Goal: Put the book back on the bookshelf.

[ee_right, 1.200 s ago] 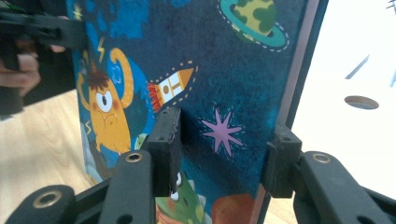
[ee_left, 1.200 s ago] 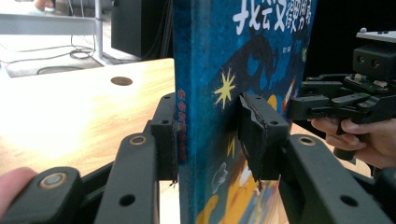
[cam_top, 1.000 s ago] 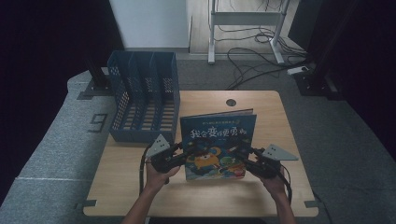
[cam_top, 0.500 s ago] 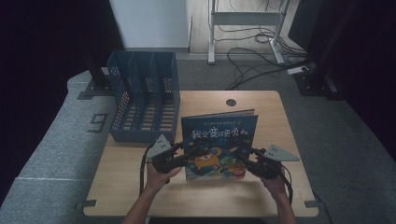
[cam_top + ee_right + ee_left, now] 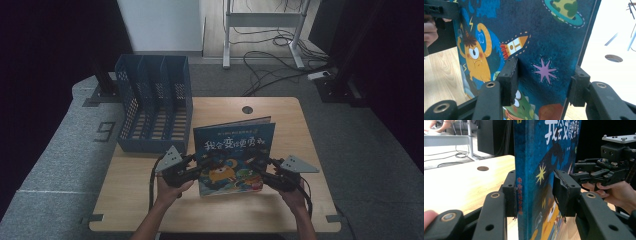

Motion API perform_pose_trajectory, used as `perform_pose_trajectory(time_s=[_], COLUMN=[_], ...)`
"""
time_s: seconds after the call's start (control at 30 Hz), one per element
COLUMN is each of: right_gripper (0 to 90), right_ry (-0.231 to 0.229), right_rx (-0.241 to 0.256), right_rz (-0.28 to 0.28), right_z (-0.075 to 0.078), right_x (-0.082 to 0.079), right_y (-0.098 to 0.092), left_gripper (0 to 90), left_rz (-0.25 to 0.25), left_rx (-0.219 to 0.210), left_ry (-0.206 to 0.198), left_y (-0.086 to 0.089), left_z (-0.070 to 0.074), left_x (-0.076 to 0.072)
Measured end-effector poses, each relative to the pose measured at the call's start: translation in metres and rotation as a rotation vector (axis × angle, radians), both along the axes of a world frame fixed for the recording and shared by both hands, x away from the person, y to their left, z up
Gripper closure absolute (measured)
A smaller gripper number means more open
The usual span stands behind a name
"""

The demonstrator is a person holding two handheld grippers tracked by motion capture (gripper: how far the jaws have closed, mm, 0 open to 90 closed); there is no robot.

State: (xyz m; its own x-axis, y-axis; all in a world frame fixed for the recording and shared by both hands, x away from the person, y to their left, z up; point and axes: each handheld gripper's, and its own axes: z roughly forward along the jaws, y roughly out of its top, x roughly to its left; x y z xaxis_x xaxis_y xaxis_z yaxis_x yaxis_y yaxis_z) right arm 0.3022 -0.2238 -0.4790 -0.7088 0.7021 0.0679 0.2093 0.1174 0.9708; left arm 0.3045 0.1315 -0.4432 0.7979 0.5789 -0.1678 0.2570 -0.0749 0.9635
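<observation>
picture book (image 5: 234, 152) propped upright on worktop (image 5: 150, 200) right of file rack (image 5: 154, 107) | left tongs (image 5: 199, 166) clamp spine edge, right tongs (image 5: 256, 167) clamp open edge | paired side grip steadies it, likely for slotting into rack

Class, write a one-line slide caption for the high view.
Left gripper and right gripper hold a blue picture book upright on the wooden table, beside a blue file rack.

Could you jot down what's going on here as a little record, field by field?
Held thing: picture book, standing upright on its bottom edge
Left gripper: jaws straddle the book's spine edge
Right gripper: jaws straddle the book's opposite edge
Nearby: blue file rack, lying beyond the book to the left
Surface: wooden table
</observation>
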Motion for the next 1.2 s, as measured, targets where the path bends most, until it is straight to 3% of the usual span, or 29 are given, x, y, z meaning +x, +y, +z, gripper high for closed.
perform_pose_trajectory(time_s=[0.4, 0.47, 0.63, 0.87, 0.93, 1.0, 1.2], right_gripper=[48.4, 47.3, 42.0, 39.6, 38.3, 37.9, 33.8], right_ry=[-0.013, -0.017, -0.031, -0.024, -0.029, -0.029, -0.002], right_rx=[-0.027, -0.03, -0.043, -0.03, -0.064, -0.067, -0.055], right_rz=[0.001, -0.005, -0.019, -0.032, -0.061, -0.066, -0.068], right_z=[0.002, 0.002, 0.001, -0.001, -0.001, -0.001, -0.003], right_x=[-0.001, -0.001, -0.003, -0.003, -0.004, -0.005, -0.002], right_y=[0.002, 0.003, 0.005, 0.004, 0.005, 0.006, 0.006], left_gripper=[61.8, 61.9, 66.5, 69.4, 70.6, 71.0, 73.5], left_rz=[0.008, 0.016, -0.025, -0.042, -0.05, -0.053, -0.077], left_rx=[0.0, -0.006, -0.037, -0.034, -0.038, -0.035, -0.042], left_ry=[-0.016, -0.033, -0.044, -0.051, -0.055, -0.056, -0.062], left_y=[0.0, 0.0, 0.001, 0.0, 0.0, -0.001, -0.001], left_z=[0.002, 0.002, 0.003, 0.005, 0.006, 0.006, 0.007], left_x=[-0.002, -0.004, -0.006, -0.008, -0.009, -0.01, -0.011])
